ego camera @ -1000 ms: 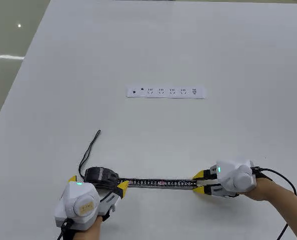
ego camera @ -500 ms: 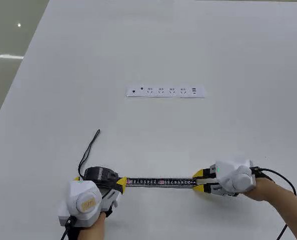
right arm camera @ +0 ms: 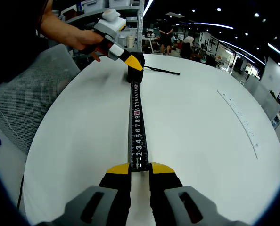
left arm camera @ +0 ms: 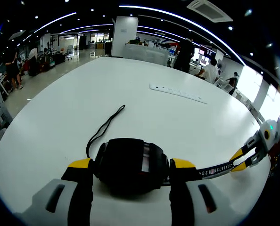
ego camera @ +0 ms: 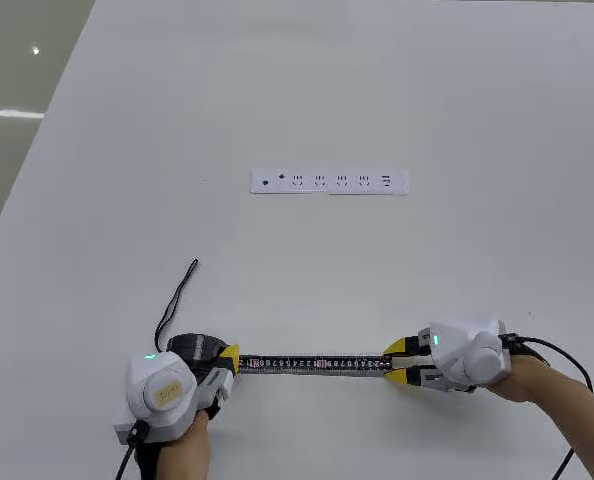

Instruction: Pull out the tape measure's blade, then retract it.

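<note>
The black tape measure case (ego camera: 199,350) lies on the white table near its front edge. My left gripper (ego camera: 205,368) is shut on the case (left arm camera: 130,165), one yellow-tipped jaw pressed on each side. The blade (ego camera: 315,364) runs flat to the right from the case. Its far end is pinched in my right gripper (ego camera: 395,362), which is shut on it. In the right gripper view the blade (right arm camera: 136,122) stretches from my right gripper (right arm camera: 140,168) up to the case (right arm camera: 135,63) and my left gripper (right arm camera: 123,54). A black wrist strap (ego camera: 175,300) trails back from the case.
A white power strip (ego camera: 329,181) lies flat further back on the table (ego camera: 457,90), well away from the blade. The table's left edge (ego camera: 32,180) drops to a glossy floor. People and shelving stand in the distance beyond the table.
My left gripper's jaws have drawn in from a wide spread to the sides of the case. The right gripper and the blade end have stayed in place.
</note>
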Available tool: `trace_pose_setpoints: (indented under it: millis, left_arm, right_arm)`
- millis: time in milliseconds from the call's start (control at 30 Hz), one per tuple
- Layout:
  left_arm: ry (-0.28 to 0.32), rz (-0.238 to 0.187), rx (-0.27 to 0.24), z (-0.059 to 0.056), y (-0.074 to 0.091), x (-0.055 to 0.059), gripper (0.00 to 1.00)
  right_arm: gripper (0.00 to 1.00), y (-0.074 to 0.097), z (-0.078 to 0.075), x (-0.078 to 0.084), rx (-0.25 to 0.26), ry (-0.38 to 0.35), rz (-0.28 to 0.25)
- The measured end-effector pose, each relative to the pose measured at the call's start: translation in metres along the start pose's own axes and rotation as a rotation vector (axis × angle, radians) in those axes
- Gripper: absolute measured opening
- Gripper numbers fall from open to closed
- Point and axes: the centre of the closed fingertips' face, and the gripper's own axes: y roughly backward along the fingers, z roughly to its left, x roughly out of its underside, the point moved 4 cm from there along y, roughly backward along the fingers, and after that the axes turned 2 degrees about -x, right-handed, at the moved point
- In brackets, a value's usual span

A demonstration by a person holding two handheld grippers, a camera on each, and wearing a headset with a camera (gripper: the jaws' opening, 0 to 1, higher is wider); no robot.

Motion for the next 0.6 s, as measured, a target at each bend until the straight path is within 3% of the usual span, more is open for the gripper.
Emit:
trace_pose_setpoints:
  millis: [400, 600]
  left_arm:
    - [-0.033, -0.009, -0.021, 0.0014, 0.0005, 0.0021, 0.61]
    - [-0.042, 0.024, -0.039, 0.0016, -0.0018, 0.0, 0.59]
  right_arm:
    - [0.14, 0.0007, -0.0009, 0.0006, 0.004, -0.007, -0.006]
    - [0.14, 0.0034, -0.0006, 0.0003, 0.006, -0.011, -0.009]
